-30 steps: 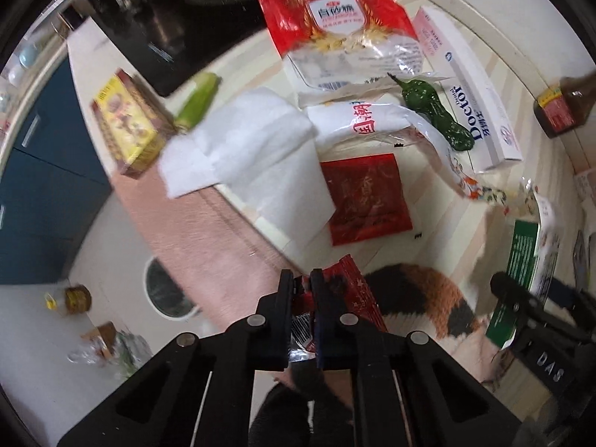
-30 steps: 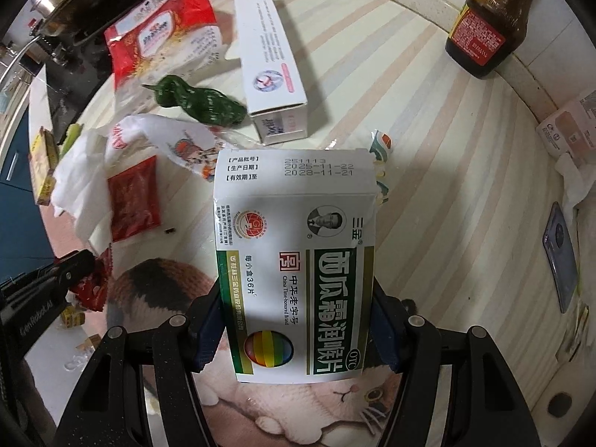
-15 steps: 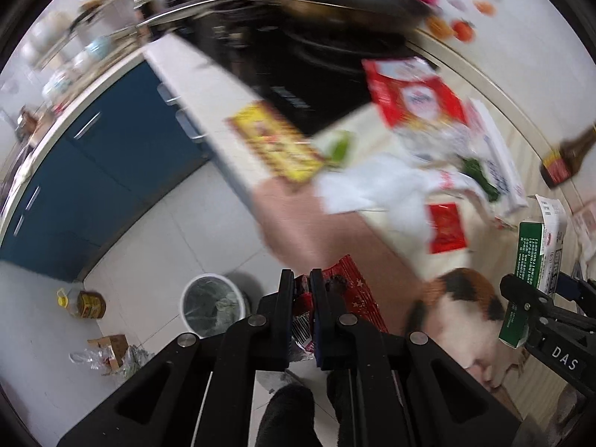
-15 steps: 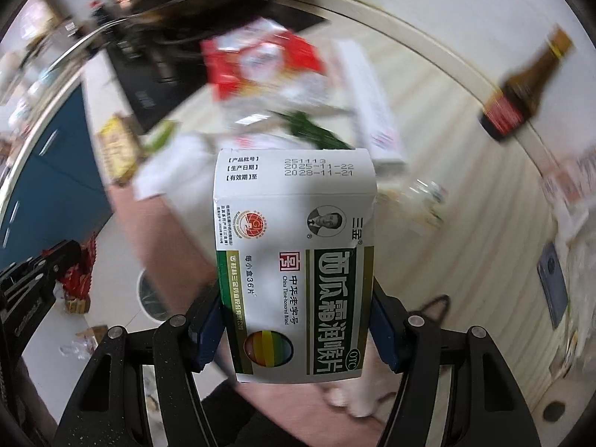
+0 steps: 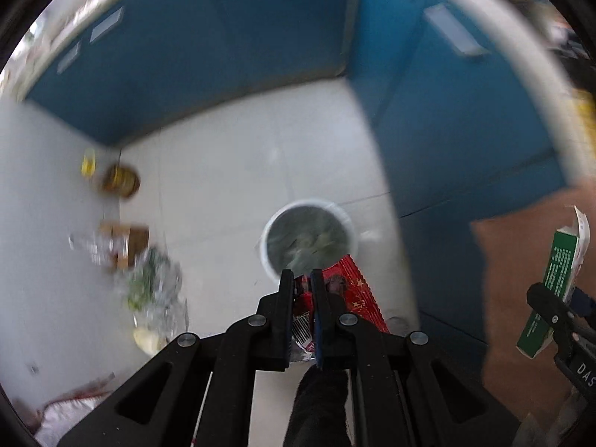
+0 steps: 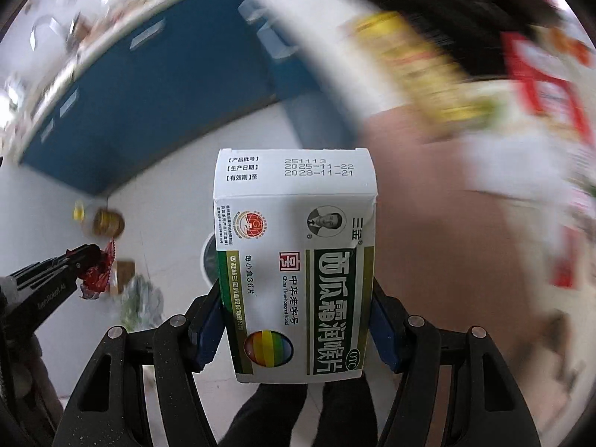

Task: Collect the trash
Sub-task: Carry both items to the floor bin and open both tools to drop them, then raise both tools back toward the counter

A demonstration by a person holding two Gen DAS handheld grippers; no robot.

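Note:
My left gripper point(image 5: 301, 279) is shut on a red snack wrapper point(image 5: 354, 290) and hangs over the floor, just this side of a round white trash bin point(image 5: 309, 238) lined with a bag. My right gripper point(image 6: 296, 298) is shut on a white and green medicine box point(image 6: 298, 257), held upright. The box also shows at the right of the left wrist view point(image 5: 555, 287). In the right wrist view the left gripper point(image 6: 91, 257) with the wrapper point(image 6: 98, 272) is at the left, and the bin's rim point(image 6: 206, 257) peeks out behind the box.
Blue cabinets point(image 5: 223, 48) line the far side and the right point(image 5: 465, 141) under a white countertop edge. On the pale tiled floor lie an oil bottle point(image 5: 119, 180), a cardboard box point(image 5: 128, 240) and a bag of greens point(image 5: 152, 287). The littered countertop point(image 6: 503, 111) is blurred.
Both grippers have swung away from the countertop and down toward the floor. The trash bin is now near the middle of the left wrist view. Both grips are unchanged.

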